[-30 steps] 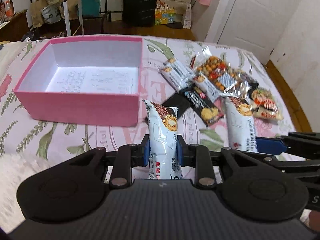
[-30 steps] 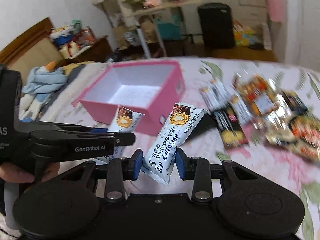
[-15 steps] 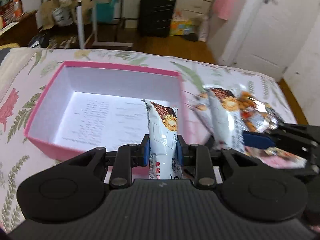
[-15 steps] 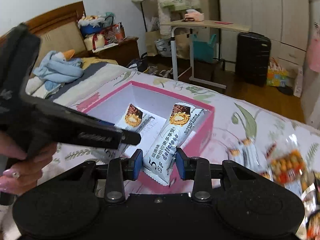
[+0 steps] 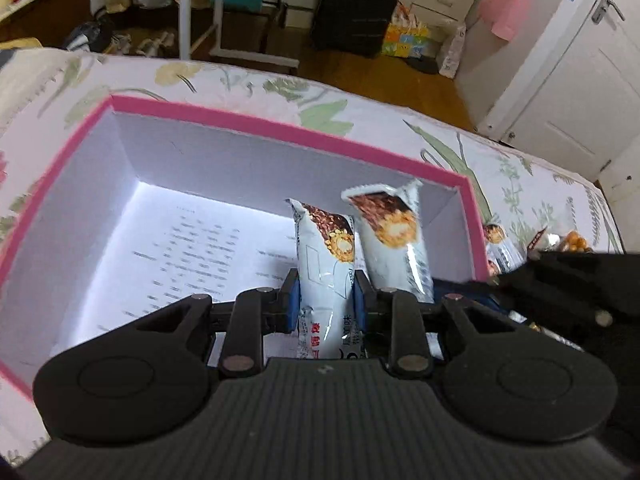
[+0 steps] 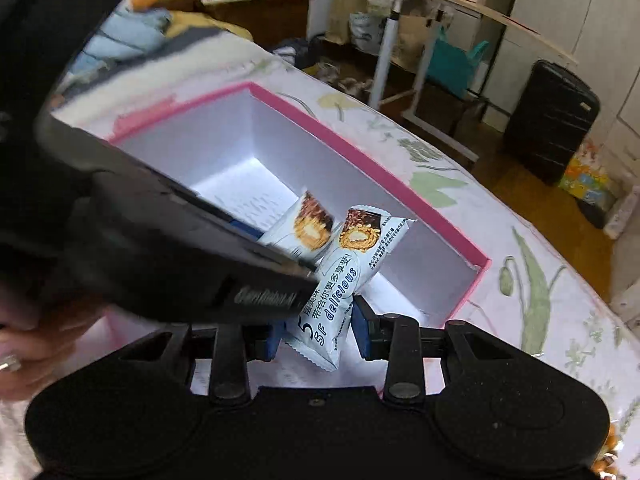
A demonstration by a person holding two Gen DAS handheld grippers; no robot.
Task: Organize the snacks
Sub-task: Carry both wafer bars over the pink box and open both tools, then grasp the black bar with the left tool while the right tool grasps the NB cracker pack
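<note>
The pink box (image 5: 280, 128) with white inner walls lies open on the bed, a printed sheet (image 5: 180, 248) on its floor. My left gripper (image 5: 326, 304) is shut on a white snack packet (image 5: 326, 276), held upright over the box's right half. My right gripper (image 6: 316, 332) holds a second white packet (image 6: 340, 280) printed "delicious", tilted, over the same corner; its jaws are opening, though the pads still touch the packet. That second packet (image 5: 392, 236) hangs just right of the first. The first packet (image 6: 308, 228) shows past the left tool's black body (image 6: 160, 248).
Several loose snack packets (image 5: 568, 242) lie on the flowered bedcover (image 5: 500, 160) right of the box. A hand (image 6: 24, 340) grips the left tool. Beyond the bed stand a black suitcase (image 5: 356, 4), a white table frame (image 6: 384, 52) and a door (image 5: 580, 60).
Both grippers carried their packets left from the snack pile to above the box's inside and sank lower. The right gripper rolled, and its jaws stand slightly wider.
</note>
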